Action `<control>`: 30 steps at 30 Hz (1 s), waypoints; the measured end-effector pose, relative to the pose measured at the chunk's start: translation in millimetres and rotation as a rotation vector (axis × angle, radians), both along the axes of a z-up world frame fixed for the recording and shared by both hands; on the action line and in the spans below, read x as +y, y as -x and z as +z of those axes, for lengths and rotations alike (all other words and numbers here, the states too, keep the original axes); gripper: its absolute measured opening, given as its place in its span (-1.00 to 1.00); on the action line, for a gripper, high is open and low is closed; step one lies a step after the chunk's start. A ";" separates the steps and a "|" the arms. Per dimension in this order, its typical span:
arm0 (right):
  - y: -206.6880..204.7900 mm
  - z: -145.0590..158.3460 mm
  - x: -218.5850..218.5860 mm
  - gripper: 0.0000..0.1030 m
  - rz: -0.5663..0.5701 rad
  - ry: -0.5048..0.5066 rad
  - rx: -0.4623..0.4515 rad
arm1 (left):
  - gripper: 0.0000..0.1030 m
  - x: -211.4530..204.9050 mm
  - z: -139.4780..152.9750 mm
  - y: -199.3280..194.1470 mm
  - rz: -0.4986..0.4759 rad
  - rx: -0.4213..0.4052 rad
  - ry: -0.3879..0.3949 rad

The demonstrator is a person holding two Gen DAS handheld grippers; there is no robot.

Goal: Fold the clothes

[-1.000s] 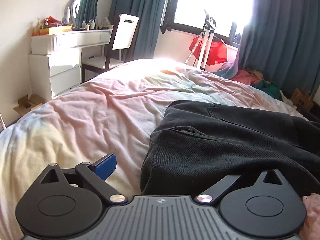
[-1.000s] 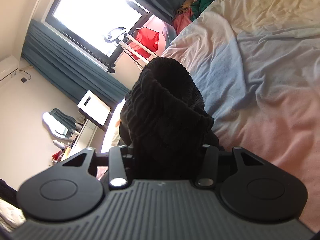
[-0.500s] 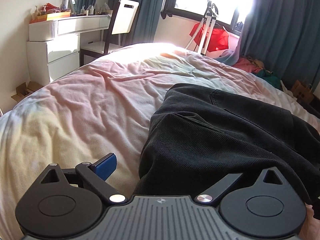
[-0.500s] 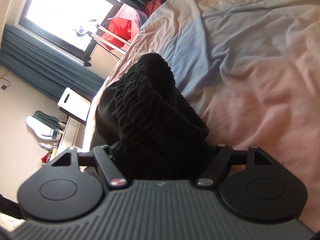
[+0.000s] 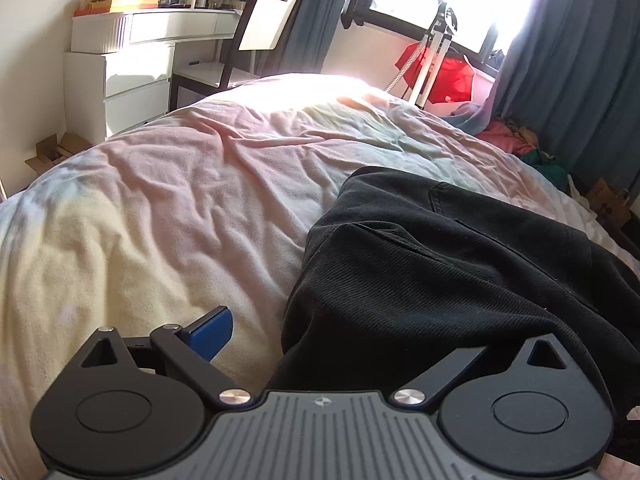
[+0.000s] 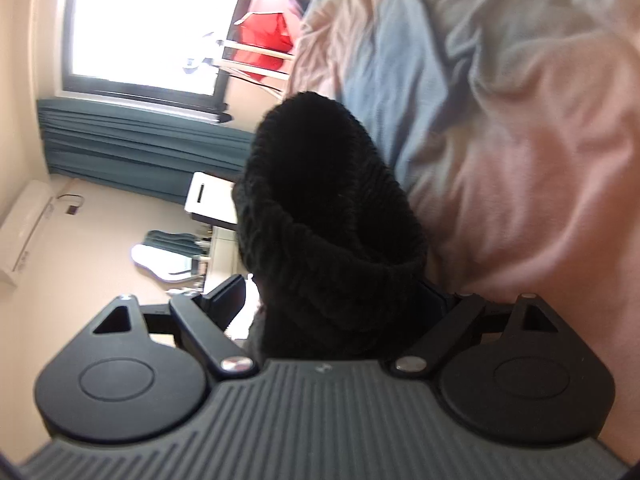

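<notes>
1. Now the right hand-held gripper [image 6: 332,300] is opening its jaws wide. A rolled-up bunch of the black ribbed cloth garment [image 6: 328,216] sits between them, and there is a gap at the left finger, so the pads do not look pressed on it.
2. The left hand-held gripper [image 5: 360,344] has its jaws far apart. Its blue left pad [image 5: 212,334] is bare over the bed, and the garment's edge covers the right finger, so it does not seem to be pinching anything.
3. The black garment lies bunched on the soft bed cover in pink, yellow and blue [image 5: 180,200], toward the right side in the left wrist view.
4. The rolled bunch may flop open when let go, because nothing holds it. Then the fold would be messy.
5. A finger could also snag the ribbed cloth and drag it out of place.
</notes>
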State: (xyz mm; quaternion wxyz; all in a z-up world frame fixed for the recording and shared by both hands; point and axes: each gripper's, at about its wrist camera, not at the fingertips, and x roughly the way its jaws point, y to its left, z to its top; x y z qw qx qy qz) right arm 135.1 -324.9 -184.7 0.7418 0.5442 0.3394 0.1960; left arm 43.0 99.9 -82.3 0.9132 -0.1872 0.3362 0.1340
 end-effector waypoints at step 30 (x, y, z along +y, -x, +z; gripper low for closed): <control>-3.5 5.1 34.1 0.24 0.122 0.294 0.040 | 0.93 26.5 -8.0 -7.4 -0.028 0.133 0.296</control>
